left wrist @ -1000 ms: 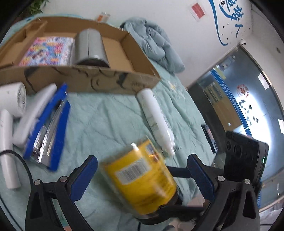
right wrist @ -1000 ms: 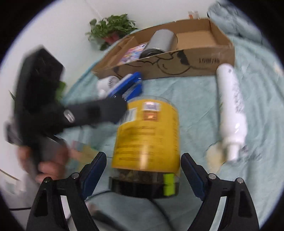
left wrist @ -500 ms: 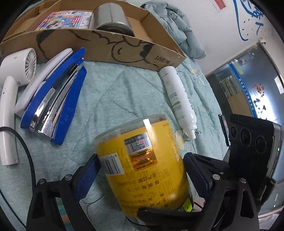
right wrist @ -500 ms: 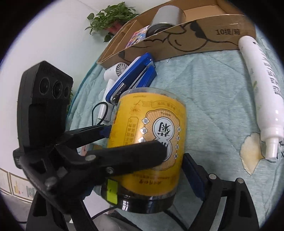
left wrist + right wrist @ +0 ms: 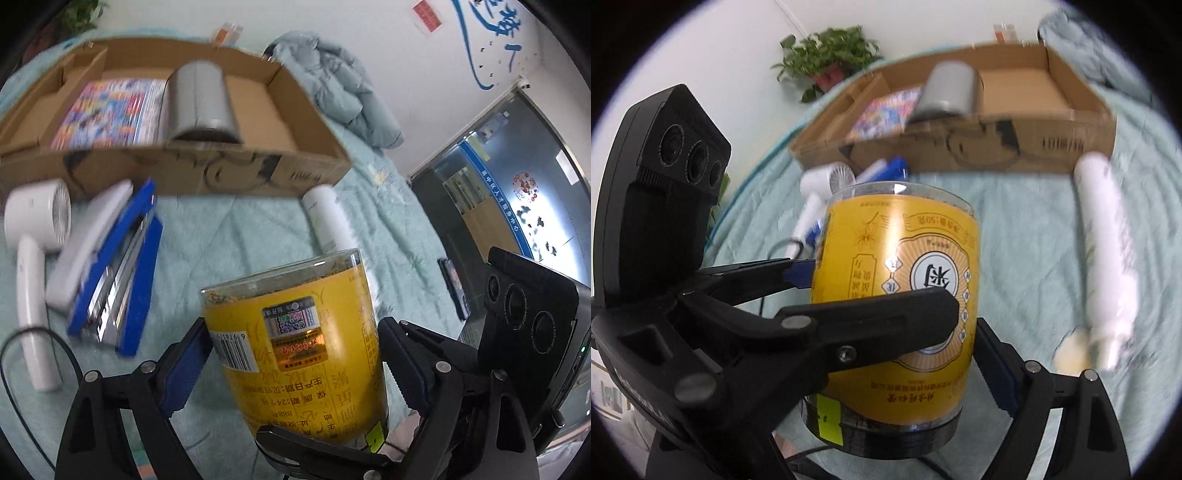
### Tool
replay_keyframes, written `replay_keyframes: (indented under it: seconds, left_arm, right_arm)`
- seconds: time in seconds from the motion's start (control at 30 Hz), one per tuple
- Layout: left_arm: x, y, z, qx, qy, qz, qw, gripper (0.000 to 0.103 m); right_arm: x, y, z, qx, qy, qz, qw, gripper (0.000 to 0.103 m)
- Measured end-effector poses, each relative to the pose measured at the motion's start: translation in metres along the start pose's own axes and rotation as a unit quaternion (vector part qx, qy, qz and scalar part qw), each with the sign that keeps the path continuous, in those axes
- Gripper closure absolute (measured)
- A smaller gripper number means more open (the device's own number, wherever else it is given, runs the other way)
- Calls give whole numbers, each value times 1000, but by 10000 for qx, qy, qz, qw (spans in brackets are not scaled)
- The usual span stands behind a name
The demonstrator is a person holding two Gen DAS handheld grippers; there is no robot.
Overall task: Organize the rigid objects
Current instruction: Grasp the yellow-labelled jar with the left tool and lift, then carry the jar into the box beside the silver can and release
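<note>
A yellow-labelled clear jar point(image 5: 299, 354) with a black lid is held upside down, lid toward the cameras, above the green bedcover. My left gripper point(image 5: 295, 354) is shut on the jar, its blue pads against both sides. My right gripper point(image 5: 897, 354) also brackets the jar point(image 5: 897, 295); its right pad point(image 5: 995, 373) sits close beside the jar wall, and its left finger is hidden behind the left gripper's black finger, which crosses in front. A cardboard box point(image 5: 207, 170) beyond holds a grey can point(image 5: 201, 103) and a colourful book point(image 5: 110, 110).
On the bedcover lie a white bottle point(image 5: 327, 221), a blue stapler point(image 5: 118, 269), a white flat device point(image 5: 85, 243) and a white hair dryer point(image 5: 33, 251) with its cord. A folded blue-grey blanket point(image 5: 336, 88) lies behind the box. A potted plant point(image 5: 827, 66) stands by the wall.
The left gripper has closed from wide open onto the jar. The jar has been lifted and tipped toward the box. The right gripper's fingers have come in closer to the jar.
</note>
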State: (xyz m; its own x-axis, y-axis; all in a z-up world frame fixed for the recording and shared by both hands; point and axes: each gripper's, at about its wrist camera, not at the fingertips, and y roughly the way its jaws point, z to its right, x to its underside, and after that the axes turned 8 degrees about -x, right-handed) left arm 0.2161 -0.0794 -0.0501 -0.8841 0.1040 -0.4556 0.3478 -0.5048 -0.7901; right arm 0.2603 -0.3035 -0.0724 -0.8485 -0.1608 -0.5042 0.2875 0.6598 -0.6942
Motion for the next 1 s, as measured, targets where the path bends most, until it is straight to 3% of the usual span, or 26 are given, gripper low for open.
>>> replay_keyframes:
  seconds: [0.27, 0.5, 0.6, 0.83, 1.0]
  left_arm:
    - [-72, -36, 18, -37, 401, 622, 9973, 16]
    - [-140, -56, 35, -291, 728, 979, 9921, 16]
    - [-170, -57, 39, -358, 742, 939, 9922, 16]
    - [-240, -2, 36, -380, 500, 445, 9970, 16]
    - [-247, 49, 22, -386, 398, 23, 9985, 16]
  right_arm:
    - [-59, -33, -9, 282, -541, 628, 9962, 17]
    - [-119, -44, -8, 267, -759, 886, 9928, 17]
    - [-147, -46, -4, 258, -753, 774, 9938, 17]
    - [-201, -29, 32, 208, -399, 260, 9987, 17]
    - [-206, -6, 66, 144, -73, -24, 9999, 17]
